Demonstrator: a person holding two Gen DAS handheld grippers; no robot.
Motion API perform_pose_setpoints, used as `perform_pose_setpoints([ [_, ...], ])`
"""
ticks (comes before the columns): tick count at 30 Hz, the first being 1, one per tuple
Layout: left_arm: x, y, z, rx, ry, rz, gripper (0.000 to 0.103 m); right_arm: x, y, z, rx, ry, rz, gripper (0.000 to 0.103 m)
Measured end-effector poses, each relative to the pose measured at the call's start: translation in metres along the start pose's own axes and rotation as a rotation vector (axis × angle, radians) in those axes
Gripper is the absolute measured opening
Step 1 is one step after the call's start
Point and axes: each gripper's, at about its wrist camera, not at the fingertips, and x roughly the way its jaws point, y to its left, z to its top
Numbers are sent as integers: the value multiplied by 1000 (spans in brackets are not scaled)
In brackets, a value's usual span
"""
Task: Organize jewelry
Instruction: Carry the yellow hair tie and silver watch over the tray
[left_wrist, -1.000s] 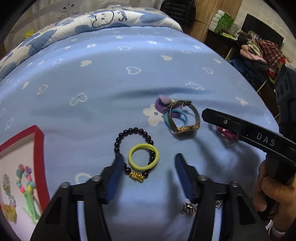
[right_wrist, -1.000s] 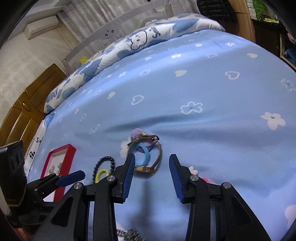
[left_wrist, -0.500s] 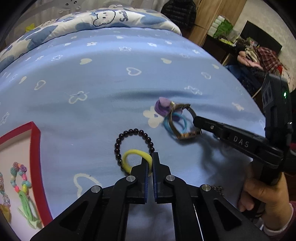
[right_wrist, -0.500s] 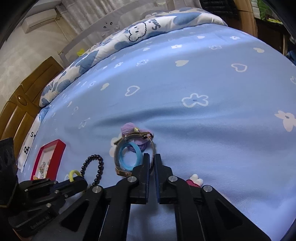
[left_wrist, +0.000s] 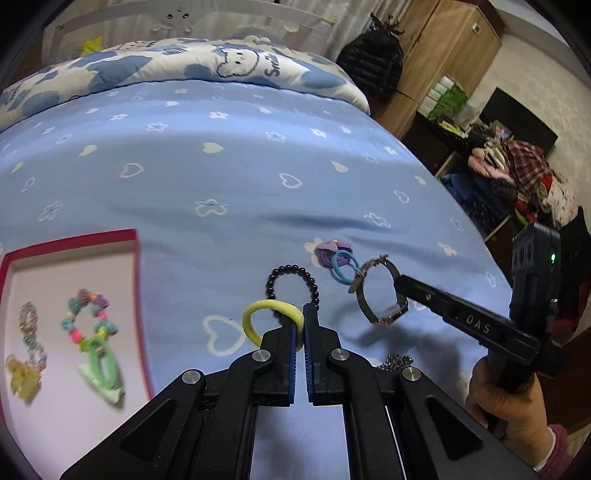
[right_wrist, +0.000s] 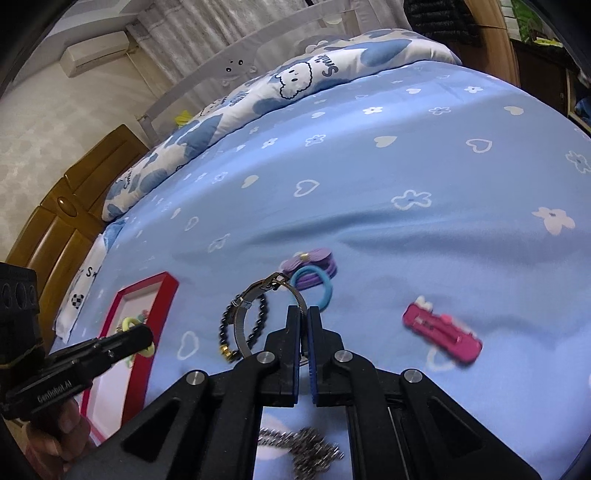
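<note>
Both jaws, open a second ago, now grip: left gripper (left_wrist: 303, 325) lifts the yellow hair tie (left_wrist: 271, 321), right gripper (right_wrist: 303, 325) the watch (right_wrist: 258, 314), both ready for the red tray (left_wrist: 136, 280).

A yellow elastic hair tie (left_wrist: 272, 322) and a metal-banded wristwatch (left_wrist: 380, 293) hang lifted above the blue sheet; a black bead bracelet (left_wrist: 293, 282) (gold charm) lies flat between them.

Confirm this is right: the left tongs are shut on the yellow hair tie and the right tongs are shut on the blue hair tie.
One part is wrong. The right tongs are shut on the watch, not the blue hair tie, which lies on the bed; the right wrist view shows this. The left tongs are indeed shut on the yellow hair tie.
</note>
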Motion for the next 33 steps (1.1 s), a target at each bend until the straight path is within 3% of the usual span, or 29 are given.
perform_pose_setpoints([
  [21, -126, 58, -50, -108, -122, 75, 2, -24, 90, -23, -78, -12, 136, 3],
  [33, -166, 88, -70, -156, -140, 130, 2, -16, 144, -36, -147, 22, 205, 3],
])
